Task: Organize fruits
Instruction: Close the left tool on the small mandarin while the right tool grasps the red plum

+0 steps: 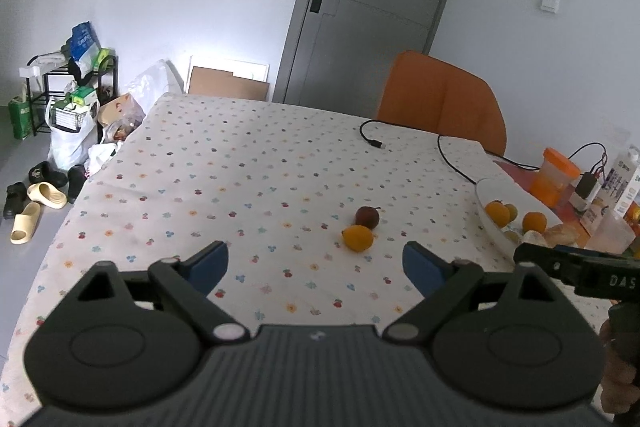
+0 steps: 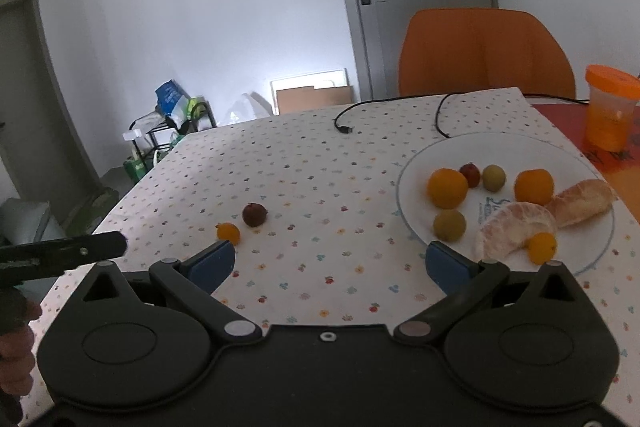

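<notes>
Hovering wide apart, left gripper [image 1: 316,265] and right gripper [image 2: 330,265] grip nothing — plate [image 2: 416,171] holds fruit

Left wrist view sat just behind the left tongs [image 1: 316,267], angled down across the desk [image 1: 240,163] toward the grey door [image 1: 360,7]. Right wrist view sat likewise behind the right tongs [image 2: 330,263], same downward tilt, closer to the white plate [image 2: 408,187] ahead-right of its tips. Both views shared the dark red fruit [image 1: 367,217] [image 2: 254,214], the small orange fruit [image 1: 358,237] [image 2: 228,232] beside it, the plate [image 1: 486,187], and the orange chair [image 1: 440,99] [image 2: 484,51].
</notes>
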### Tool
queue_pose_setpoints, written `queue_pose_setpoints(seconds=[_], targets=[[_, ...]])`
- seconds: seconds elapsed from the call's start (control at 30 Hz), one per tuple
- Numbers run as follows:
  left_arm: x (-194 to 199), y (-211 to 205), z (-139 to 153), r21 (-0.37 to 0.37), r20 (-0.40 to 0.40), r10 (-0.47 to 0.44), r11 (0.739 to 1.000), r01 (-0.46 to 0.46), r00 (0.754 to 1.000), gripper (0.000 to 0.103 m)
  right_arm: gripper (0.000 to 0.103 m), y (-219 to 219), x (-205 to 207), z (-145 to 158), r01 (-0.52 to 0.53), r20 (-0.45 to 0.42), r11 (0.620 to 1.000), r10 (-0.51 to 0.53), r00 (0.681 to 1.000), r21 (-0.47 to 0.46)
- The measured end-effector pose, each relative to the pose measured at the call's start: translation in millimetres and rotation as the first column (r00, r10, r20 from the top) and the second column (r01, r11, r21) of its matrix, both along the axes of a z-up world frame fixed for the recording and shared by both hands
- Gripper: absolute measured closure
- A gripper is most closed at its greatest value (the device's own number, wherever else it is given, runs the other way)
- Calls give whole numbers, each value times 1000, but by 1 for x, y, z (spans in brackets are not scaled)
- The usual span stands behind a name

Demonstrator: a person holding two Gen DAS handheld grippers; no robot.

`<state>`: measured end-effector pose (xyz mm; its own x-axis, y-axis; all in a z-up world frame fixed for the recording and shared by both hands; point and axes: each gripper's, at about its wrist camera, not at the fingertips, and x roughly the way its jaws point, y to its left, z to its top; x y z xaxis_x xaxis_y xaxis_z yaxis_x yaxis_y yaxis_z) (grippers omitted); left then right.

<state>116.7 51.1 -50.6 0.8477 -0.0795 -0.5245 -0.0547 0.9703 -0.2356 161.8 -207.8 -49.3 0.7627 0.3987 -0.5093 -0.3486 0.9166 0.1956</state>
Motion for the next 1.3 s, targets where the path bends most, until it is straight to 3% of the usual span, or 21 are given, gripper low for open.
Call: queue_pose_setpoints(seconds=[0.17, 0.4, 0.73, 0.9, 1.03, 1.3], targets=[[10, 0, -5, -23, 4, 6, 1000, -6, 1000, 14, 0, 10, 11, 0, -67, 22, 997, 69, 997, -48], [28, -6, -14, -27, -12, -4, 1000, 4, 1000, 30, 1, 15, 30, -4, -123, 22, 990, 124, 992, -67], [54, -18, -25, -31, -45, -44, 999, 43, 998, 47, 30, 15, 54, -15, -199, -26, 978, 197, 980, -58], [67, -22, -32, -29, -61, -61, 998, 60, 996, 53, 36, 15, 64, -22, -227, -45, 973, 224, 973, -54], [78, -24, -38, -33, -78, -65, 997, 63, 995, 57, 48, 16, 73, -25, -257, -68, 965, 254, 965, -41], [91, -29, -46, -36, -81, -91, 995, 88, 993, 65, 53, 24, 87, -27, -298, -75, 953, 294, 953, -50]])
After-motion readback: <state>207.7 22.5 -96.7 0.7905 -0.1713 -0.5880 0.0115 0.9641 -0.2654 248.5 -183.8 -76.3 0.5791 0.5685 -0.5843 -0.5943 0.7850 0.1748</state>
